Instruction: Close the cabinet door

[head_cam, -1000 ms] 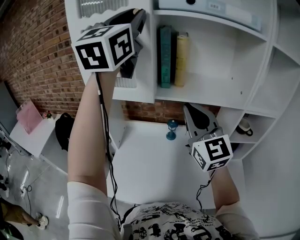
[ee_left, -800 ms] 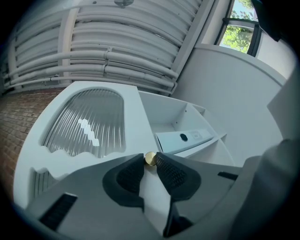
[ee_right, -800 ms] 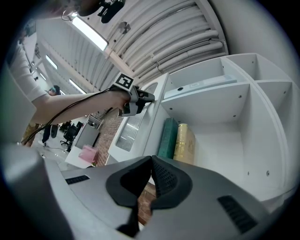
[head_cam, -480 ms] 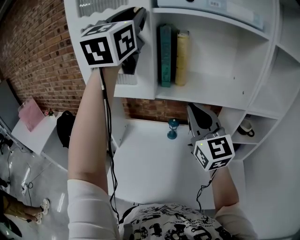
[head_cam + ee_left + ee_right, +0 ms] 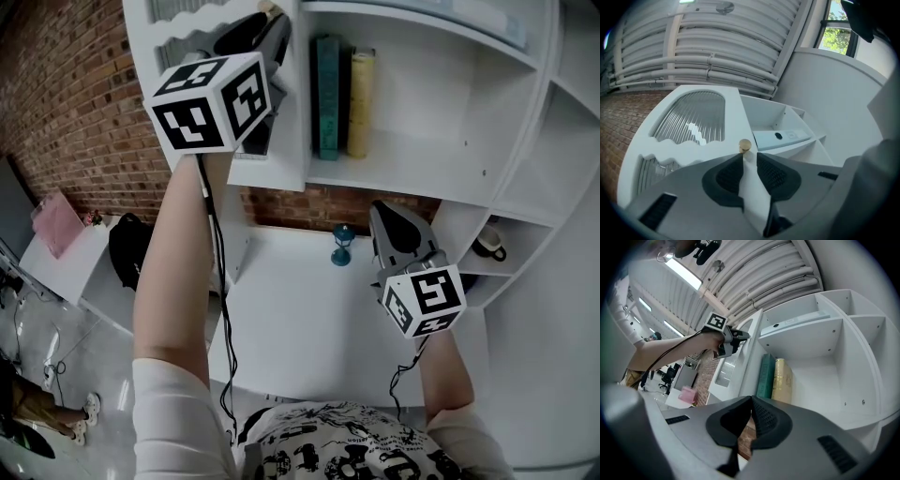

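Left tool [image 5: 749, 160] opening astride cabinet door [image 5: 733, 123]

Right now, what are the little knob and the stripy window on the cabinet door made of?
Knob: probably metal, brassy and shiny gold.
Stripy window: ribbed glass or clear plastic; its ridges catch light.
Cabinet door: smooth white paint, core unclear.

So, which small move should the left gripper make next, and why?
Probably swing the white ribbed-glass cabinet door toward the white shelves: it stands open, and the left gripper, jaws opening, has its edge between them by the round brass knob.
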